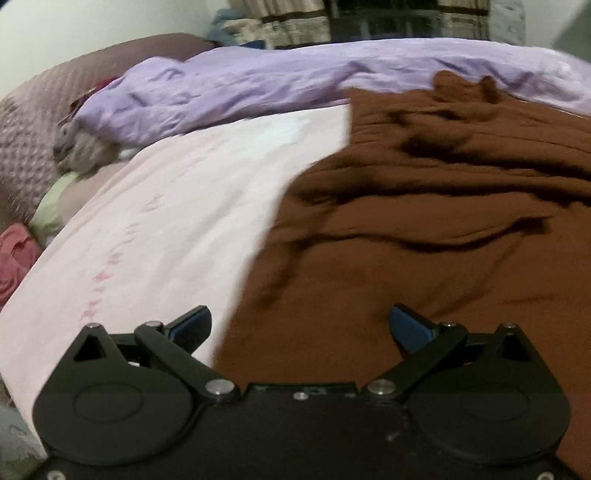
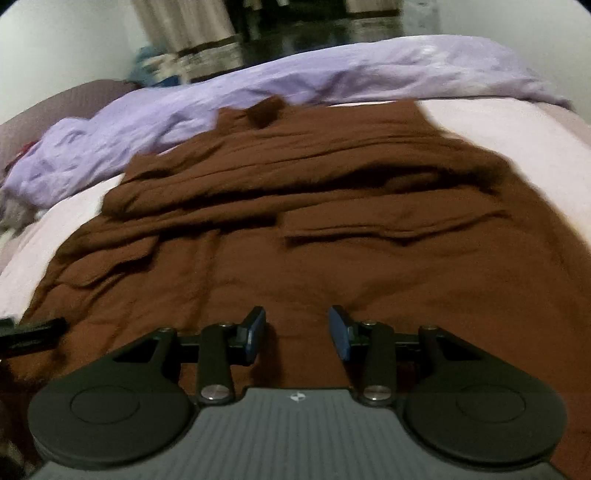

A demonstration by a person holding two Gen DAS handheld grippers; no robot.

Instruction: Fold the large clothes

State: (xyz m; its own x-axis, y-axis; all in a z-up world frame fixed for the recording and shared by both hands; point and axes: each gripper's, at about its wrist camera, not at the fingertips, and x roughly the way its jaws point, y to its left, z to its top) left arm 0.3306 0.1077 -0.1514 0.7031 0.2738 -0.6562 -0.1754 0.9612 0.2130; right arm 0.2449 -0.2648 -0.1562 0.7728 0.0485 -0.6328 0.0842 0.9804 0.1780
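A large brown garment (image 1: 424,221) lies rumpled on the pale pink bed sheet (image 1: 166,206), with folds and creases across its far half. In the right wrist view the brown garment (image 2: 295,221) fills the middle of the bed. My left gripper (image 1: 301,325) is open wide and empty, just above the garment's near left edge. My right gripper (image 2: 297,328) is open and empty, just above the garment's near edge. A part of the left gripper (image 2: 33,328) shows at the left edge of the right wrist view.
A crumpled lilac blanket (image 1: 258,85) lies along the far side of the bed; it also shows in the right wrist view (image 2: 295,77). A quilted mauve headboard (image 1: 33,122) and pillows are at the left. Curtains (image 2: 184,29) hang behind the bed.
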